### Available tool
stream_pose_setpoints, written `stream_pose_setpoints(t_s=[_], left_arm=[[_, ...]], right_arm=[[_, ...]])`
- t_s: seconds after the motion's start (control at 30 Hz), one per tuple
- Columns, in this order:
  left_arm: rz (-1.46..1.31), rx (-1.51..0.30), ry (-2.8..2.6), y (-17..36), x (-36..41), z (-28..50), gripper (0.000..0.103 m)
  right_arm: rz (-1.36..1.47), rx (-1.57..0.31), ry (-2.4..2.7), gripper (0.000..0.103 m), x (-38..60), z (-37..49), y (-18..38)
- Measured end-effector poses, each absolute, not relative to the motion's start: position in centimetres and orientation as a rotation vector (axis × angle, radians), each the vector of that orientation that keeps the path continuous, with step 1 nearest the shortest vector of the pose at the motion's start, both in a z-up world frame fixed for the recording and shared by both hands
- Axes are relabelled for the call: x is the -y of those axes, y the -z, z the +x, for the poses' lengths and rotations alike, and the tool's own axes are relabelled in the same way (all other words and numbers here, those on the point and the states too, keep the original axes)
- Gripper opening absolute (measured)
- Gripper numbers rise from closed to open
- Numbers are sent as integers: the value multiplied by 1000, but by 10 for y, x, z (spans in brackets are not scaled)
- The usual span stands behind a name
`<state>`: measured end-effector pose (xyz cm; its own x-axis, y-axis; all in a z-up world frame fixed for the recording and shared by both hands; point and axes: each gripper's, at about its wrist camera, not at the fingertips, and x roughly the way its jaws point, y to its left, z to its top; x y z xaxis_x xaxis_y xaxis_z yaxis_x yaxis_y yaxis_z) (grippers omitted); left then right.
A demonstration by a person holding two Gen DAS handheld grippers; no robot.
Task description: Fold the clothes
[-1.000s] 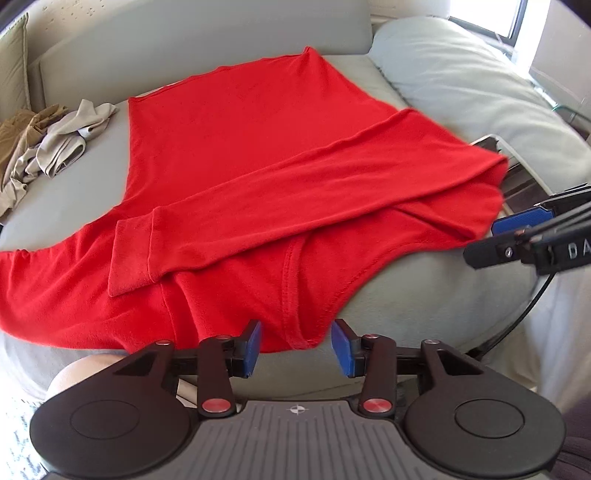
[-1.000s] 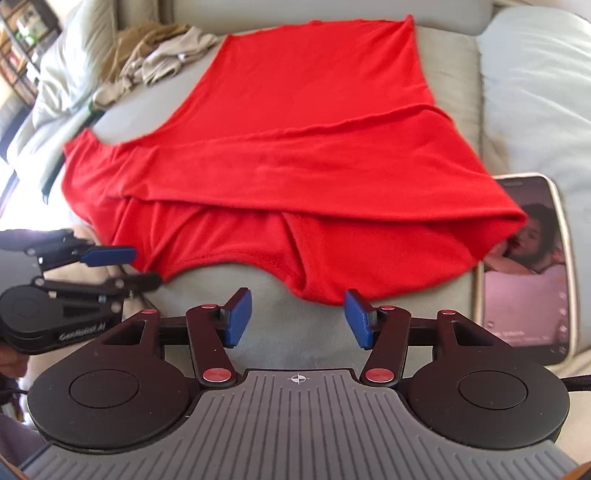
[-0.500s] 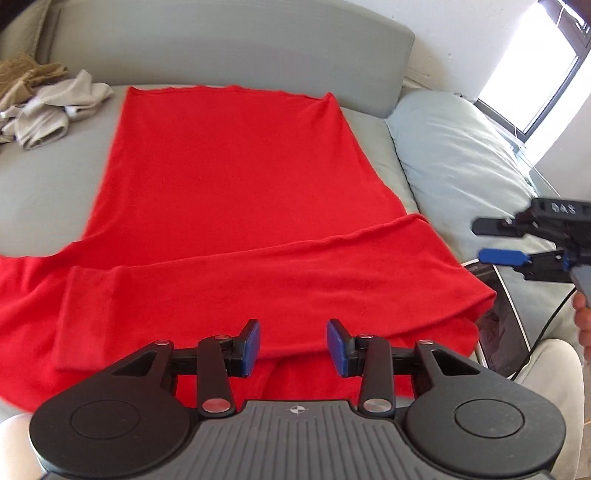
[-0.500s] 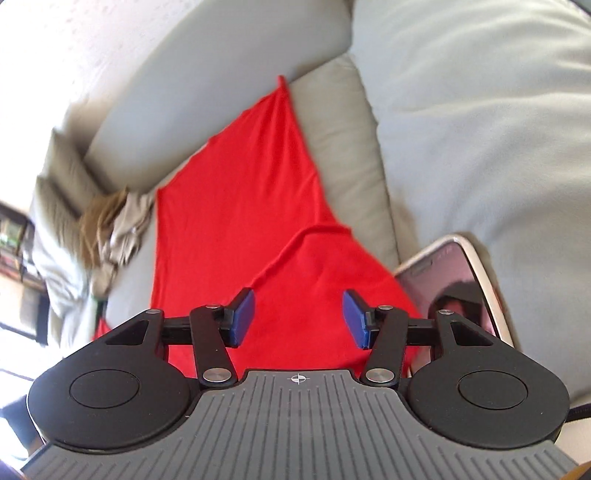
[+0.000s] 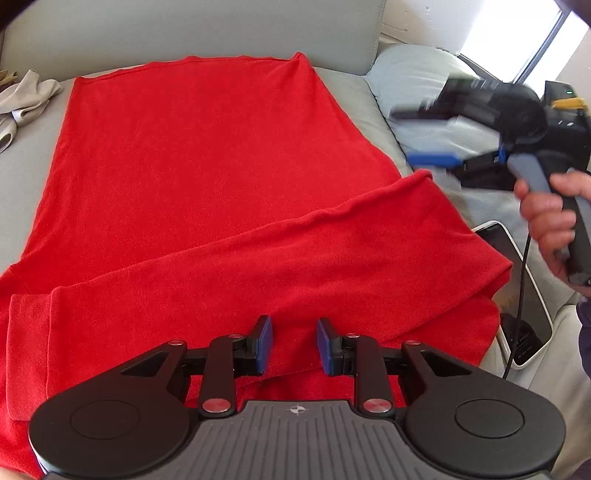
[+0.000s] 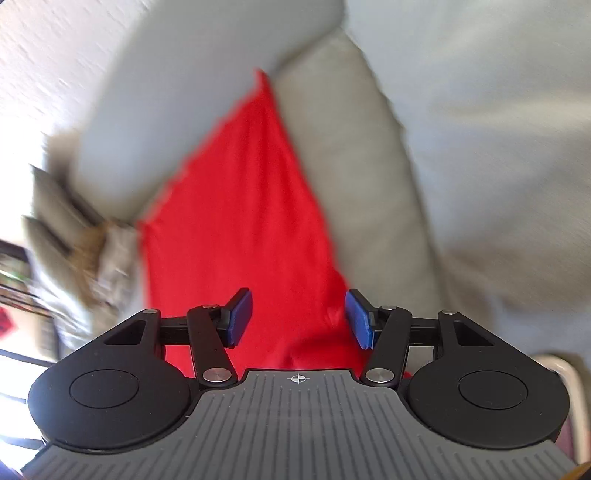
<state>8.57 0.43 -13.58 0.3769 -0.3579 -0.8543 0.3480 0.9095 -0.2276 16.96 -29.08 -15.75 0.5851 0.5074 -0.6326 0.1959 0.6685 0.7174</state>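
Note:
A red long-sleeved shirt [image 5: 207, 155] lies flat on the grey sofa seat [image 5: 22, 177], one sleeve folded across its lower part. My left gripper [image 5: 294, 345] hovers low over the near edge of that folded sleeve. Its jaws are closing, with a ridge of red cloth lying in the gap and the pads not pressing on it. My right gripper [image 5: 424, 136], blurred and held by a hand [image 5: 550, 210], stands open beside the shirt's right edge. In the right wrist view it [image 6: 299, 317] is open above the red shirt [image 6: 240, 221], nothing between its pads.
A phone [image 5: 524, 295] with a cable lies at the shirt's right corner. A pale cushion [image 5: 424, 85] fills the right side and the sofa back [image 5: 184, 29] runs behind. Beige clothes [image 5: 26, 99] are heaped at the far left, also seen blurred in the right wrist view [image 6: 107, 251].
My left gripper has moved forward over the folded sleeve and its jaws have narrowed. My right gripper has swung to the shirt's right side and rolled, now looking along the right edge.

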Motion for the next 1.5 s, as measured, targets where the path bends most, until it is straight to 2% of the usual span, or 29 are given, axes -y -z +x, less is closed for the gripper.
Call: stream_pose_setpoints(t_s=[0.07,0.3,0.57,0.6,0.67,0.83,0.87,1.07,1.1,1.17,1.4,1.43,1.47,1.5], left_arm=[[-6,-1095,450,137,-3,86,25],[-17,-1087,460,140,-6,83,25],[7,-1086,467,141,-4,81,25],[6,-1086,469,141,-4,81,25],[6,-1086,473,141,-4,81,25],[15,-1083,481,142,-5,80,25],[15,-1082,480,143,-5,80,25],[14,-1071,472,143,-5,78,25],[12,-1069,467,142,-5,78,25],[10,-1061,454,141,-5,75,25],[18,-1058,386,131,-13,60,25],[31,-1068,364,133,-14,59,25],[40,-1072,351,134,-15,58,25],[40,-1070,345,135,-17,57,26]], right_arm=[[889,-881,-204,57,298,166,150],[672,-1105,-199,59,309,149,162],[459,-1113,-365,57,277,168,173],[443,-1095,-360,52,274,172,173],[407,-1057,-345,16,272,173,170],[389,-954,-214,17,289,161,158],[387,-928,-130,20,298,159,154],[578,-908,-72,22,338,138,131],[555,-916,-93,25,331,132,127],[499,-947,-136,40,310,123,123],[391,-1019,-245,37,239,118,146],[353,-1053,-210,35,233,118,151],[320,-1077,-177,24,230,116,155],[290,-1091,-142,21,229,111,154]])
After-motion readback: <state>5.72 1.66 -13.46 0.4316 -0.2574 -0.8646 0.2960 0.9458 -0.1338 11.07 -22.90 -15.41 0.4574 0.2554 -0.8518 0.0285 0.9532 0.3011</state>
